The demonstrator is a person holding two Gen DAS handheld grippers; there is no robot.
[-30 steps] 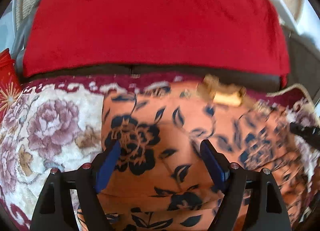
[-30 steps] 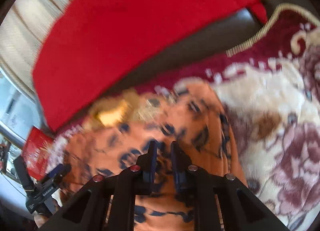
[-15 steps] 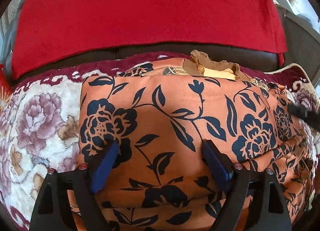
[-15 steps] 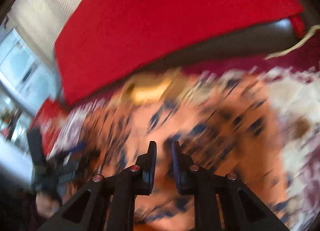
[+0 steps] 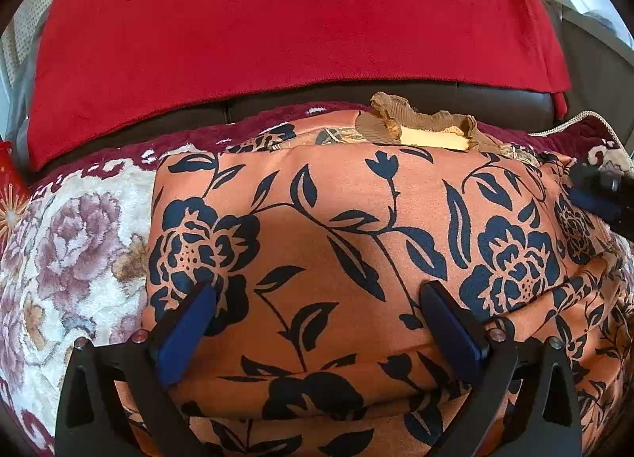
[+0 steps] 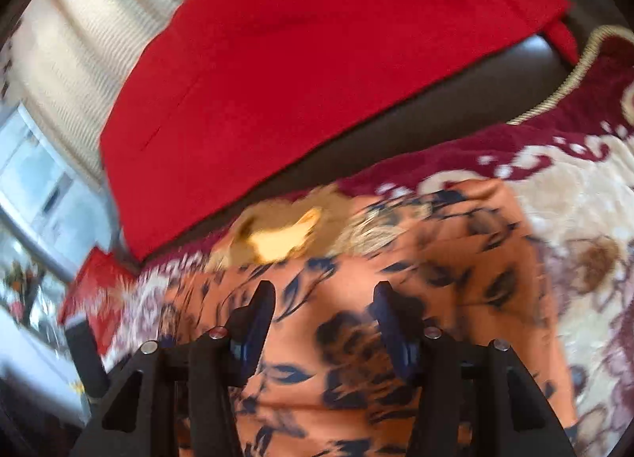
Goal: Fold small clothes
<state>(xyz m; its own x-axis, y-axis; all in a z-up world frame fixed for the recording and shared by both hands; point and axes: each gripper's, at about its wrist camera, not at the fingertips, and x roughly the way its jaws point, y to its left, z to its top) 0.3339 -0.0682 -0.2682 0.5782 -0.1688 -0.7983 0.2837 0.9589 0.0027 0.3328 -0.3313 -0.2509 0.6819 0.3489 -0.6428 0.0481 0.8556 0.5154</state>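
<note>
**Letting go of the fold cleanly**

Nearest the camera, the left hand-held gripper [image 5: 317,322] is opening to its widest, its blue pads [image 5: 186,334] standing apart over the orange flowered garment [image 5: 337,227] with nothing pinched between them. The right hand-held gripper [image 6: 323,322] is also opening, about halfway, its jaws spreading above the same cloth and holding none of it; that view is blurred, so fine contact is hard to judge.

The garment is lying folded on the flowered blanket [image 5: 71,243], its top layer smooth, with a tan waistband [image 5: 420,126] peeking out at the far edge. Behind it, a red throw [image 5: 297,21] is draping over the dark sofa back [image 5: 396,94].

To do this release well, both grippers are probably best lifted straight up once fully clear, so the pads are not dragging the top layer and spoiling the crease. Snagging looks like the main risk.
</note>
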